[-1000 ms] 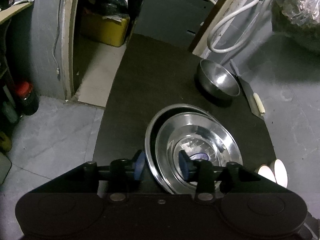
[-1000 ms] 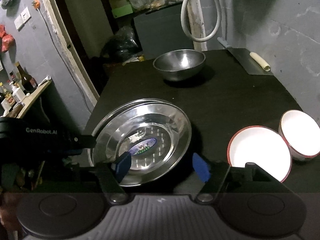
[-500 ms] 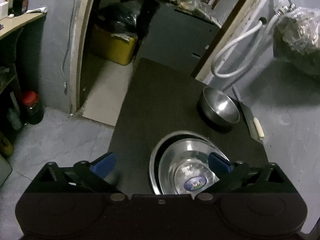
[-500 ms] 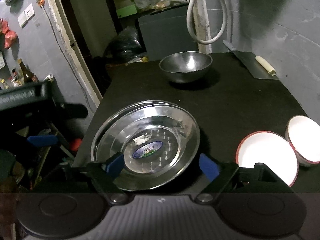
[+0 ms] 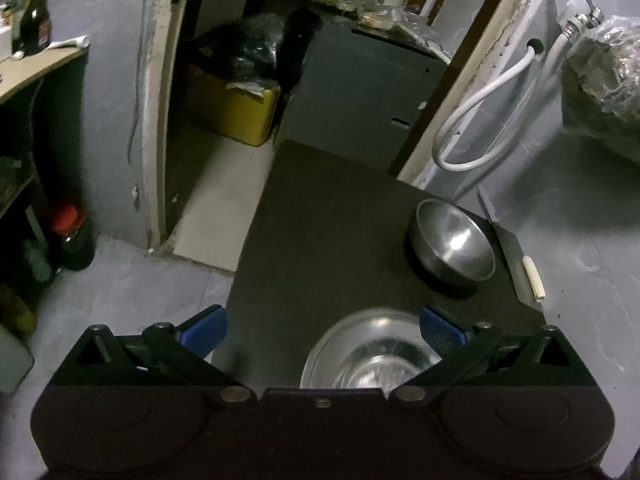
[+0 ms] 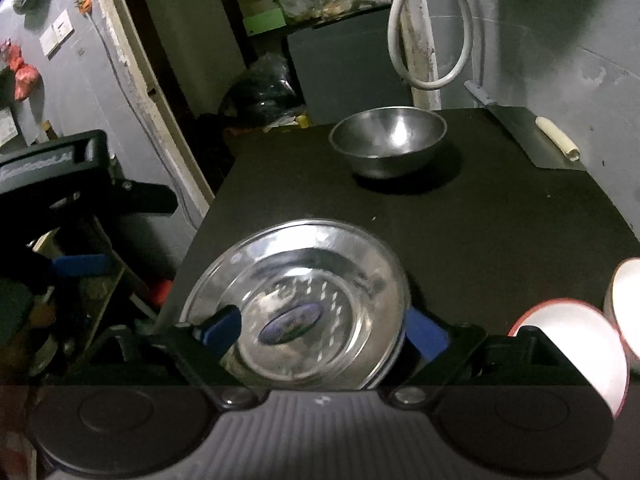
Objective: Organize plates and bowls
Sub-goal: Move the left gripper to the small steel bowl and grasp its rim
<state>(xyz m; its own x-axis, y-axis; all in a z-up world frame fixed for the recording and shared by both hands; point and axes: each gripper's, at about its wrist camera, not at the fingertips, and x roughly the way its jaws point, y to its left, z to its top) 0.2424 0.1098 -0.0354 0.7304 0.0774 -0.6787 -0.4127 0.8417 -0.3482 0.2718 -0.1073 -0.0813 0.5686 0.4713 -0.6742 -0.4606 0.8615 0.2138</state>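
Two steel plates (image 6: 304, 300) lie stacked on the black table (image 6: 460, 232), a blue sticker in the top one. My right gripper (image 6: 322, 330) hovers over their near edge, jaws opening; the stack shows between its blue pads (image 6: 220, 324), which do not press on it. My left gripper (image 5: 322, 330) stands wide open and empty, just behind the stacked plates (image 5: 372, 352); it shows at the left of the right wrist view (image 6: 60, 200). A steel bowl (image 6: 388, 140) sits at the table's back. Two white red-rimmed bowls (image 6: 572, 344) rest at the front right.
A cleaver (image 6: 536, 140) with a pale handle lies at the back right corner, by the grey wall. A white hose (image 5: 480, 120) hangs behind the steel bowl (image 5: 454, 242). The table's left edge drops to the floor, where bottles (image 5: 74, 240) and a shelf stand.
The left gripper opened wide off the plates' rim and drew back and up. The right gripper widened and shifted left, so the plates now sit between its pads.
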